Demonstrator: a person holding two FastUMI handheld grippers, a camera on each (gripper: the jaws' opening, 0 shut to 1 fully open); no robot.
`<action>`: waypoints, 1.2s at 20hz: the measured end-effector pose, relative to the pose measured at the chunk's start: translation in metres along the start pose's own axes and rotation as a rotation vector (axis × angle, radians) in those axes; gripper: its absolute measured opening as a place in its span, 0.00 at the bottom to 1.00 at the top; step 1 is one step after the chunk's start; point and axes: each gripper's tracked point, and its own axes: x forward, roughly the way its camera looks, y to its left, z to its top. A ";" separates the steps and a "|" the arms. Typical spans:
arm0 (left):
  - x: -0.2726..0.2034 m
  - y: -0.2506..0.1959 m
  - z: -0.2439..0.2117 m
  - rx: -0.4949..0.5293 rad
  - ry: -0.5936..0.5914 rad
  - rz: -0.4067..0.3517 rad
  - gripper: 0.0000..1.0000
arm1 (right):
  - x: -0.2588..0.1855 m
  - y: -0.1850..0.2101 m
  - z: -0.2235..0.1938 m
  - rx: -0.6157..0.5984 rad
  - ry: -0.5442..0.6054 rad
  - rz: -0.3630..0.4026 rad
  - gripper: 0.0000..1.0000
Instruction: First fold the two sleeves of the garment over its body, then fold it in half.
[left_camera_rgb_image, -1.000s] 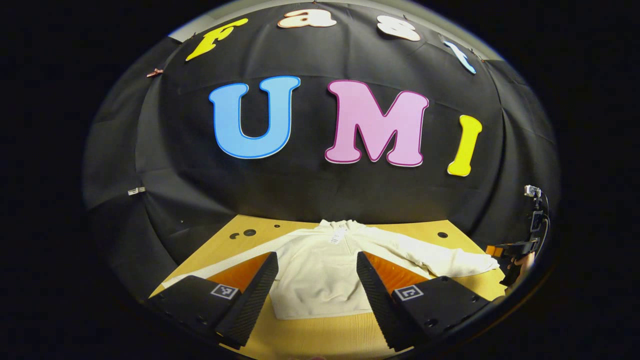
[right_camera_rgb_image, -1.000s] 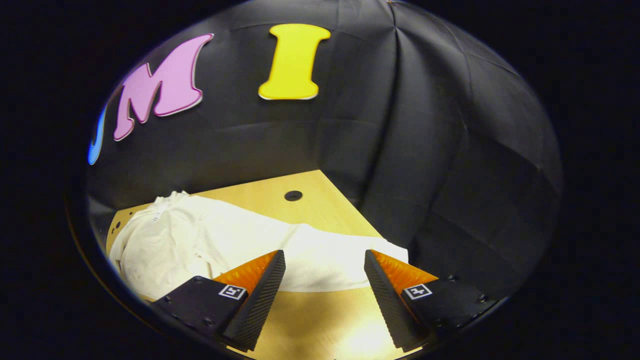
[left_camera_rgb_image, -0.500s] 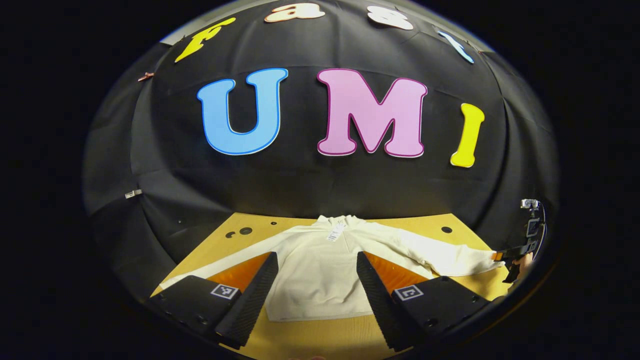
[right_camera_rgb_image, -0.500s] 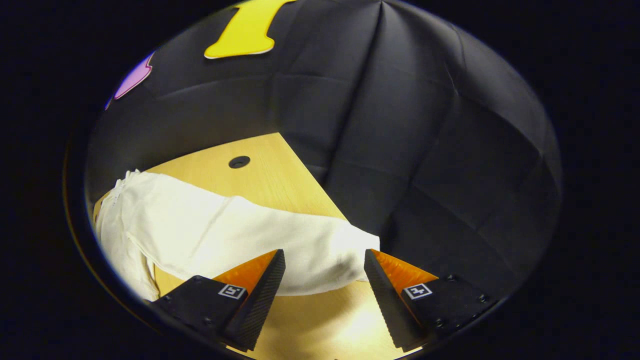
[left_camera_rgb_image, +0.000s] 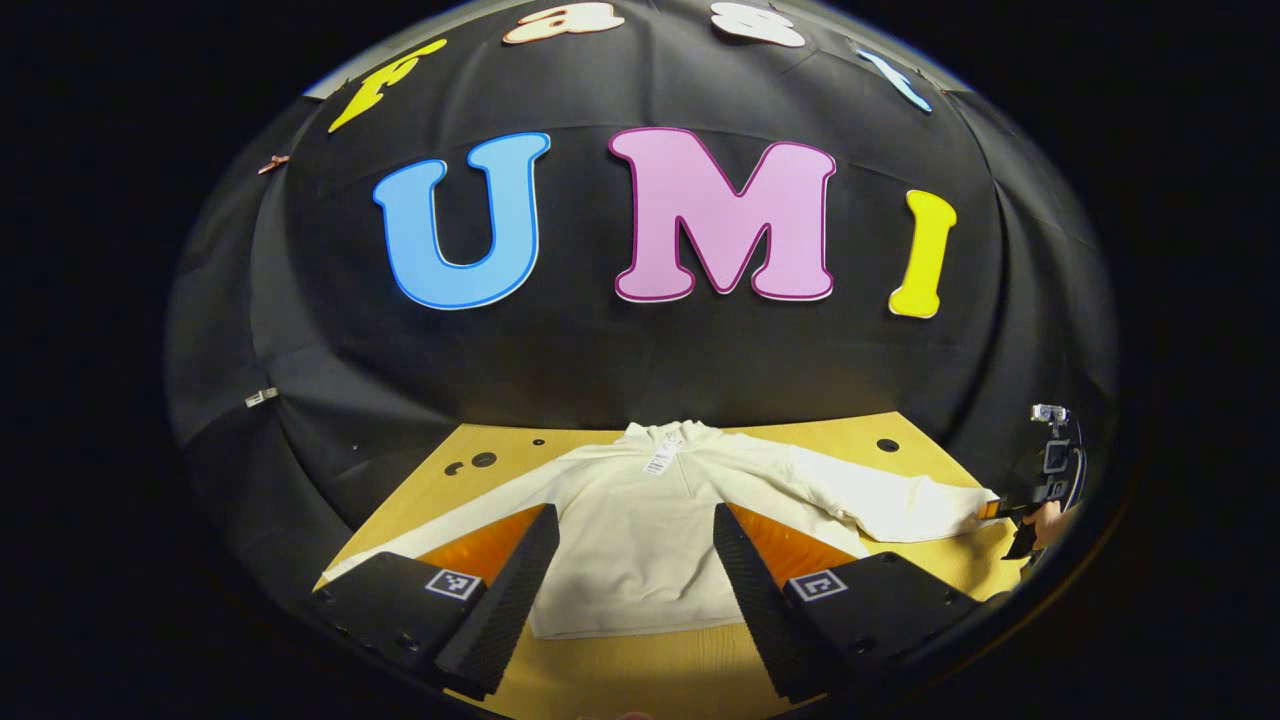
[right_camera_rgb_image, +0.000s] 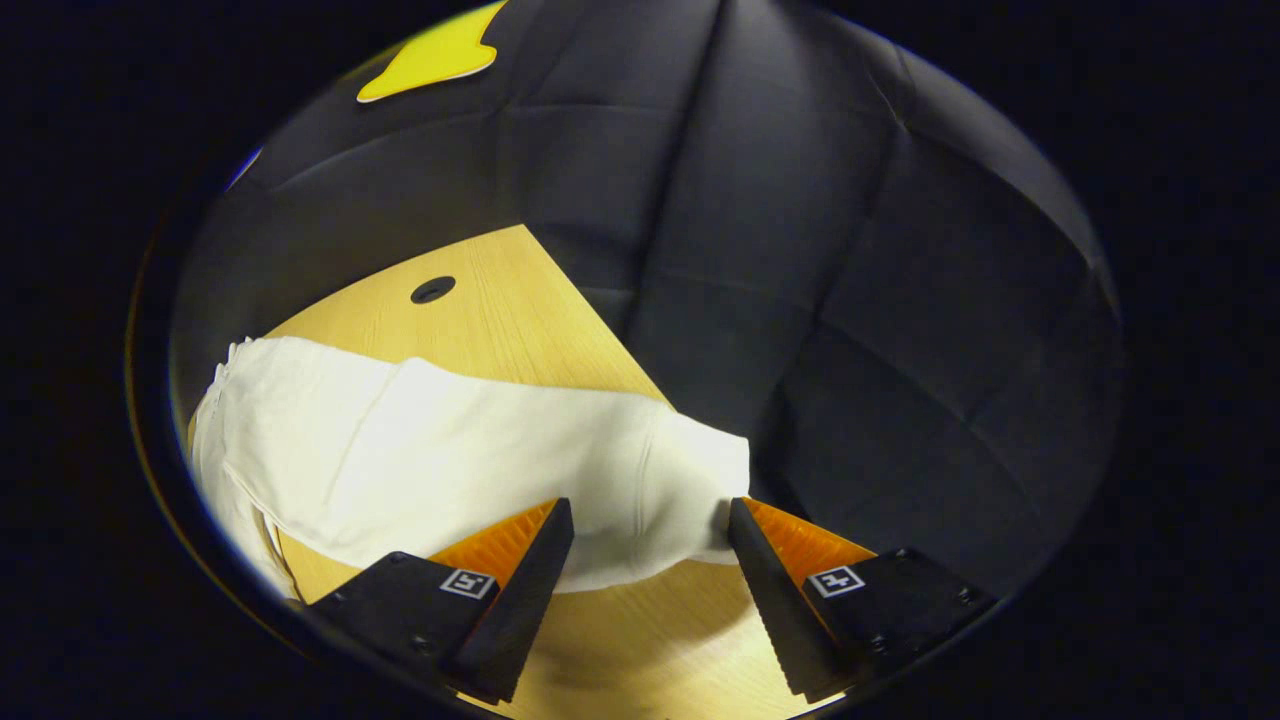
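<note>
A cream long-sleeved garment (left_camera_rgb_image: 640, 480) lies flat on the wooden table (left_camera_rgb_image: 600, 670), with its collar toward the wall and both sleeves spread out sideways. My left gripper (left_camera_rgb_image: 632, 520) hovers open over the near hem, with nothing between its fingers. In the right gripper view the end of one sleeve (right_camera_rgb_image: 450, 450) lies across the table, and its cuff (right_camera_rgb_image: 690, 470) sits between the spread fingers of my right gripper (right_camera_rgb_image: 648, 510), which is open. From the left gripper view, the right gripper (left_camera_rgb_image: 990, 510) is at the far right at that cuff, held by a hand (left_camera_rgb_image: 1045, 520).
A white tag (left_camera_rgb_image: 660, 460) lies at the collar. Round holes (left_camera_rgb_image: 887, 445) mark the tabletop near the wall; one hole (right_camera_rgb_image: 432, 290) lies beyond the sleeve. The table's right edge (right_camera_rgb_image: 600, 310) meets the black wall just past the cuff.
My right gripper has moved down and in toward the sleeve end, so the cuff now lies between its fingers. The left gripper has drifted slightly and stays open.
</note>
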 end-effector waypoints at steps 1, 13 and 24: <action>0.001 0.000 0.002 0.002 -0.002 -0.003 0.96 | -0.001 0.001 0.001 0.021 -0.010 0.008 0.97; -0.012 0.017 -0.005 0.012 0.009 -0.002 0.96 | -0.006 0.029 0.002 -0.001 0.012 0.035 0.15; -0.043 0.049 0.001 -0.044 -0.026 -0.014 0.96 | -0.058 0.066 0.043 -0.170 -0.053 0.096 0.07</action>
